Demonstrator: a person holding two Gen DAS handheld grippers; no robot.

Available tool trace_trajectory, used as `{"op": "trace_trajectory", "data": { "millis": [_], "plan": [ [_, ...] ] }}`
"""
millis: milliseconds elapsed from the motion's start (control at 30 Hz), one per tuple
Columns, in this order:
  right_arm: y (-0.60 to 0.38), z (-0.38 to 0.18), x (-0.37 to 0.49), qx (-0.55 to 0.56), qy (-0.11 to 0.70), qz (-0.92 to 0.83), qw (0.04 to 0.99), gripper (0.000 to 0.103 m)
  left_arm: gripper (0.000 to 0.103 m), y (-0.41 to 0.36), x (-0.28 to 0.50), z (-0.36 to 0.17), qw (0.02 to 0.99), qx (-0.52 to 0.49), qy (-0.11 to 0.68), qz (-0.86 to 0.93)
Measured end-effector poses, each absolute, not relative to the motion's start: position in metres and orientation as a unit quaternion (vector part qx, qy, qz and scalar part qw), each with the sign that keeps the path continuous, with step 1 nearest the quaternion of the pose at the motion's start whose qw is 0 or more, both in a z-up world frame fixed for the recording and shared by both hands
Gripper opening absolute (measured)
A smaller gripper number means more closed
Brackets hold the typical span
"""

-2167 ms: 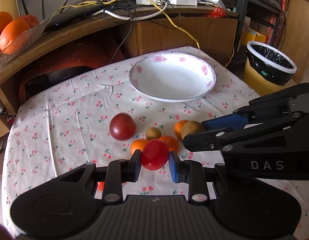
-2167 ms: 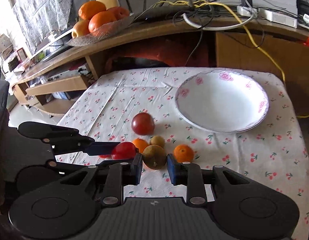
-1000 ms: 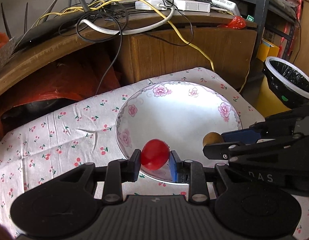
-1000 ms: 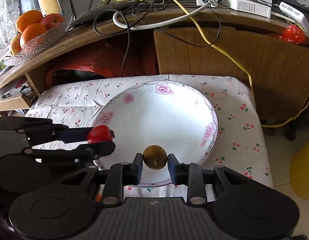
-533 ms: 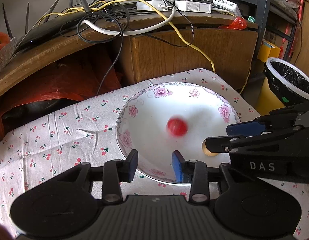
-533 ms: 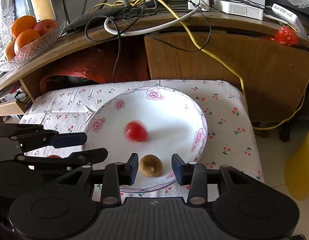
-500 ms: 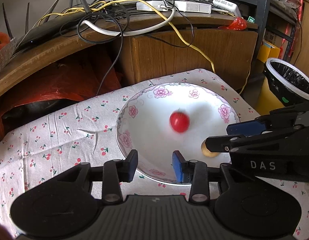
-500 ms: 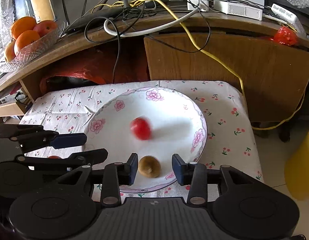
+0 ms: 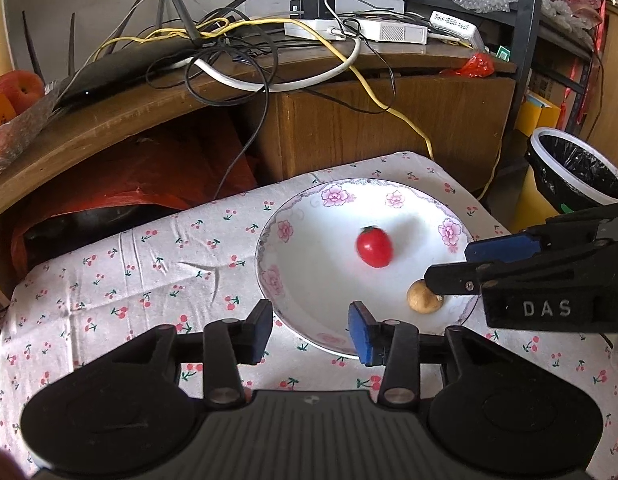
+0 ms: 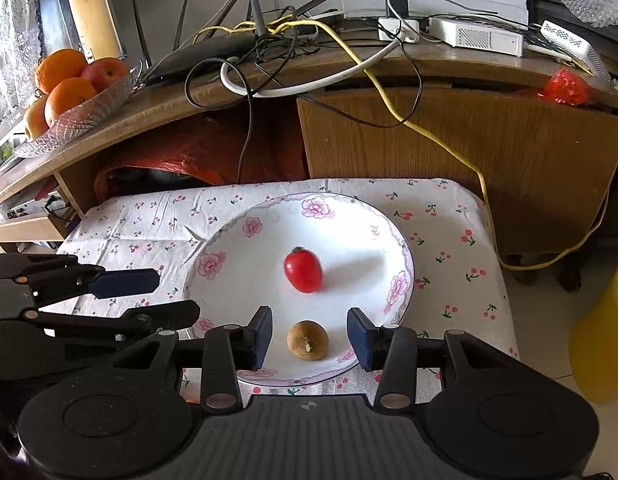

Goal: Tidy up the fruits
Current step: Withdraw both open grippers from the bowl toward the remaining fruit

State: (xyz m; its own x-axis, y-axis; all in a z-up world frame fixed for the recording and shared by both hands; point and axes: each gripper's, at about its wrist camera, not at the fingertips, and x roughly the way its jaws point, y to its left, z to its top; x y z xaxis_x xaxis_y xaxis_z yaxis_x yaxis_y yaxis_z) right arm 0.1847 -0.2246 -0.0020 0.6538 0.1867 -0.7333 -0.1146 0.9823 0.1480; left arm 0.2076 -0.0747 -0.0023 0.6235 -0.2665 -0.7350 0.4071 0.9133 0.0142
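A white flowered plate rests on the cherry-print tablecloth. In it lie a red tomato near the middle and a brown kiwi by the near rim. My left gripper is open above the plate's near left rim, holding nothing. My right gripper is open with the kiwi lying free between its pads. Each gripper shows in the other's view: the right one at the right, the left one at the left.
A wooden desk with tangled cables and routers stands behind the table. A glass bowl of oranges and apples sits on it at the left. A lined bin stands on the floor at the right. The tablecloth lies bare left of the plate.
Both grippers carried their fruit from the table to the plate and opened. The tomato rolled toward the plate's middle and has settled; the kiwi dropped by the near rim.
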Motion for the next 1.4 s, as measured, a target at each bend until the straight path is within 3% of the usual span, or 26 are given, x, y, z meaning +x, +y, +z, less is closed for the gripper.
{"op": "trace_trajectory", "data": {
  "millis": [567,1400],
  "plan": [
    [-0.229,0.007,0.178,0.075,0.401,0.085,0.909,0.039,0.05,-0.039,0.193,0.003,0.896,0.076,0.398,-0.18],
    [-0.177,-0.013,0.151,-0.005,0.46,0.195,0.866,0.039,0.05,0.01,0.141,0.002,0.888,0.088,0.419,-0.166]
  ]
}}
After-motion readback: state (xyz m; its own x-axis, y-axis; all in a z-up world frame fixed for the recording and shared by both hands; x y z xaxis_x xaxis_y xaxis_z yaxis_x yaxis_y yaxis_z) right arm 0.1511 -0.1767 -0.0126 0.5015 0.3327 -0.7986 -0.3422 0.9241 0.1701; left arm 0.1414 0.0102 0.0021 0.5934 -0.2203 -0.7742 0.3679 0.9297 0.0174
